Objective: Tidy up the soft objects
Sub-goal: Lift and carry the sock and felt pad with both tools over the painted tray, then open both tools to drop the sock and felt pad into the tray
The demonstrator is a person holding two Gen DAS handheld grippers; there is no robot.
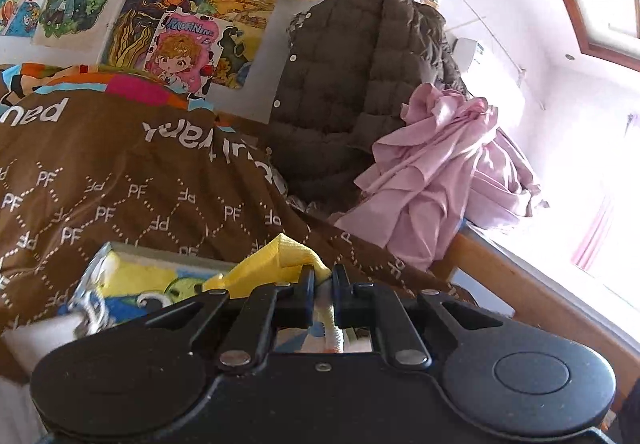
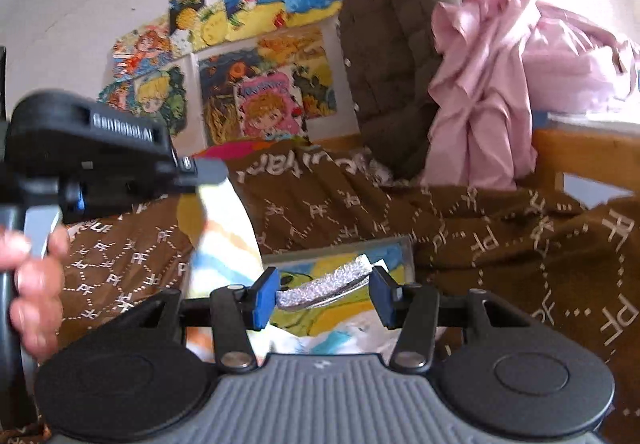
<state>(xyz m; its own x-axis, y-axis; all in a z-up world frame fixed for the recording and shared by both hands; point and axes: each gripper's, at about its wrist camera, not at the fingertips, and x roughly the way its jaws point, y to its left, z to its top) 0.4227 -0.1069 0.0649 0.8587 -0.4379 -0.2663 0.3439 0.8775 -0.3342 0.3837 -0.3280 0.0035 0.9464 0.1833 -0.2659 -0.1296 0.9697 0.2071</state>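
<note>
Left wrist view: left gripper [image 1: 322,286] clamped on yellow cloth [image 1: 276,260], seen at 6 o'clock over brown blanket [image 1: 120,180]; right gripper [image 2: 324,292] jaws apart around silver strip [image 2: 324,290]; pink cloth [image 1: 436,172] heaped at 3 o'clock.

Light source: your daylight pours in from the window [image 1: 616,204] at the right, blown out to white.
Brightness: the room is well lit; your brown bedspread [image 1: 120,184] stays dark.
Blur: your right view smears, worst on the hand [image 2: 32,284].
Distortion: fisheye bends your edges, corners black.
</note>
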